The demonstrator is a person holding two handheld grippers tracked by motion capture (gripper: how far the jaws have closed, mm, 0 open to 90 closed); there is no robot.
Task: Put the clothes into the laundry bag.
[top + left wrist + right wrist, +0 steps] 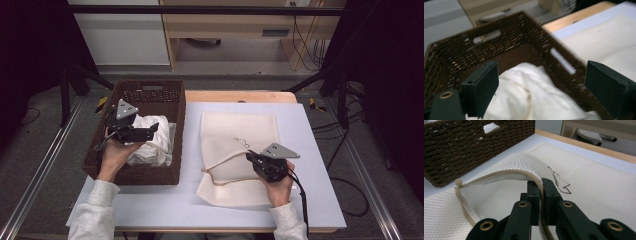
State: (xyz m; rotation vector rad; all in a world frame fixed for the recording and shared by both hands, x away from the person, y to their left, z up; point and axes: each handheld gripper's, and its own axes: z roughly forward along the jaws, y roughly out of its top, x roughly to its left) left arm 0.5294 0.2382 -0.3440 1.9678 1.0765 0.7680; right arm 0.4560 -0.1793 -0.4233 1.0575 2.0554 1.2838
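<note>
— Wooden table (240,96) under a pale blue sheet (310,150), grey floor beyond it: what lies at the middle of your workspace?

— Your cream mesh laundry bag (239,131), flat on the sheet. Its zipper edge (499,173) is lifted into an arch, and your right gripper (256,159) has its jaws pressed together on that edge, near the bag's middle. In the right gripper view the zipper tape runs down between the two black jaws, with the zipper's end (458,182) lying out to the side toward the basket. A thin dark thread (559,182) sits on the mesh just beyond the jaws.

— And beside the bag?

— A dark brown wicker basket (150,90) stands just beside the bag, on the side of your left hand (116,154). White crumpled cloth (152,140) fills the part of the basket nearest you.

— What is your left gripper doing?

— Your left gripper (150,131) hovers over that cloth inside the basket, jaws spread wide apart with nothing between them. In the left gripper view the cloth bulges up between the two jaws, and I cannot tell whether either jaw touches it. The basket's far wall with its handle slot (486,37) rises behind the cloth.

— Farther out from the bag?

— Light wooden furniture (225,25) and trailing cables (305,45) stand on the floor past the table's far edge.
</note>
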